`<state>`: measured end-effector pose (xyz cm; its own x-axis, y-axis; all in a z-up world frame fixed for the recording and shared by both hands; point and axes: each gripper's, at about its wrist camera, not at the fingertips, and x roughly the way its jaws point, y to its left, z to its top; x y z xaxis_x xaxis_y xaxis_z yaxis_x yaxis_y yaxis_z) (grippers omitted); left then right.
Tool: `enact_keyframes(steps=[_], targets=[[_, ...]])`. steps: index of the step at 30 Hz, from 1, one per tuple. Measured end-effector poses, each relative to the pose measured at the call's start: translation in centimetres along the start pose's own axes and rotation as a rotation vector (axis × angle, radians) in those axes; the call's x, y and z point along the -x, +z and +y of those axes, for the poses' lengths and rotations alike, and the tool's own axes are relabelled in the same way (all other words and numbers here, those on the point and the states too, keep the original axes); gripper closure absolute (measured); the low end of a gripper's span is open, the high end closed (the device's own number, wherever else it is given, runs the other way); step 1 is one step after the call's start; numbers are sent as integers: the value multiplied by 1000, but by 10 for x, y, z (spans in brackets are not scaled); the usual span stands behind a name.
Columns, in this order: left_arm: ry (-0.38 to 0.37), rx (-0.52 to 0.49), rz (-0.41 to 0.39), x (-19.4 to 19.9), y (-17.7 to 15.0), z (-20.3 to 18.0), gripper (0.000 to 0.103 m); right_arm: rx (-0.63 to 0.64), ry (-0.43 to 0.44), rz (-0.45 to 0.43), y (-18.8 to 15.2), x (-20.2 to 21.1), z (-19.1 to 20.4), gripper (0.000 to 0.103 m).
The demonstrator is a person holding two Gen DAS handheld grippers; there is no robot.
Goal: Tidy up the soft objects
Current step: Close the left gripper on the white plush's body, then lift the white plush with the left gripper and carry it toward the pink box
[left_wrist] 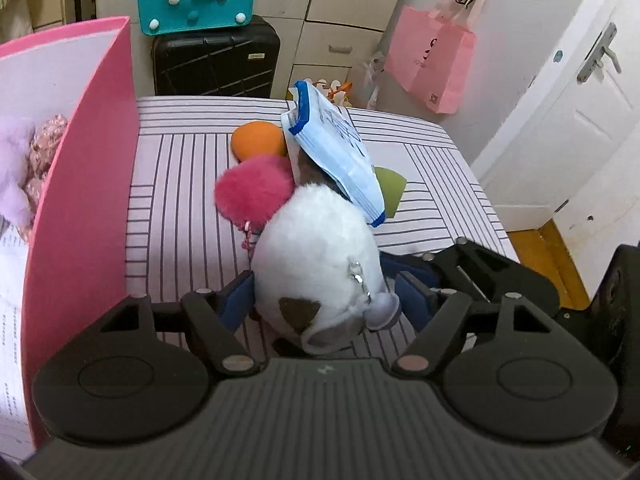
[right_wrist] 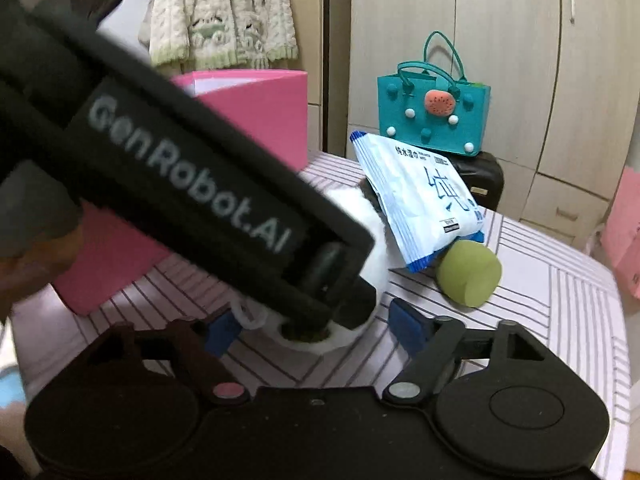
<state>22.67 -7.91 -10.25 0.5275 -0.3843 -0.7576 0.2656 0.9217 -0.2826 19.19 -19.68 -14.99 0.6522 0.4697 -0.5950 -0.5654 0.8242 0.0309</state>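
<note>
Left gripper (left_wrist: 324, 292) jaws spread around round white plush toy with brown patches (left_wrist: 316, 248) on striped surface (left_wrist: 180, 184), pads barely off. Right gripper (right_wrist: 316, 328) jaws spread, same toy between. Fluffy pink pompom (left_wrist: 254, 190) at toy's 10 o'clock.

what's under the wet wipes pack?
The wet wipes pack leans on the white plush, with the green sponge under its lower end. The plush's covered part can't be seen.

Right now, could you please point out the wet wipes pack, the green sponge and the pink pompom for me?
wet wipes pack (right_wrist: 420, 200): right wrist view, middle of its printed front.
green sponge (right_wrist: 468, 274): right wrist view, its rounded side.
pink pompom (left_wrist: 254, 190): left wrist view, centre of the fluffy ball.
</note>
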Motion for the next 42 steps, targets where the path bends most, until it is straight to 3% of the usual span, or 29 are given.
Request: enact_keyframes(steps=[22, 35, 42], targets=[[-31, -1, 8, 23, -31, -4, 35, -110, 26, -10, -10, 29, 12, 33], [-46, -28, -13, 51, -56, -9, 36, -90, 16, -14, -7, 51, 32, 36], [-67, -91, -4, 75, -66, -15, 36, -73, 25, 4, -2, 74, 45, 36]])
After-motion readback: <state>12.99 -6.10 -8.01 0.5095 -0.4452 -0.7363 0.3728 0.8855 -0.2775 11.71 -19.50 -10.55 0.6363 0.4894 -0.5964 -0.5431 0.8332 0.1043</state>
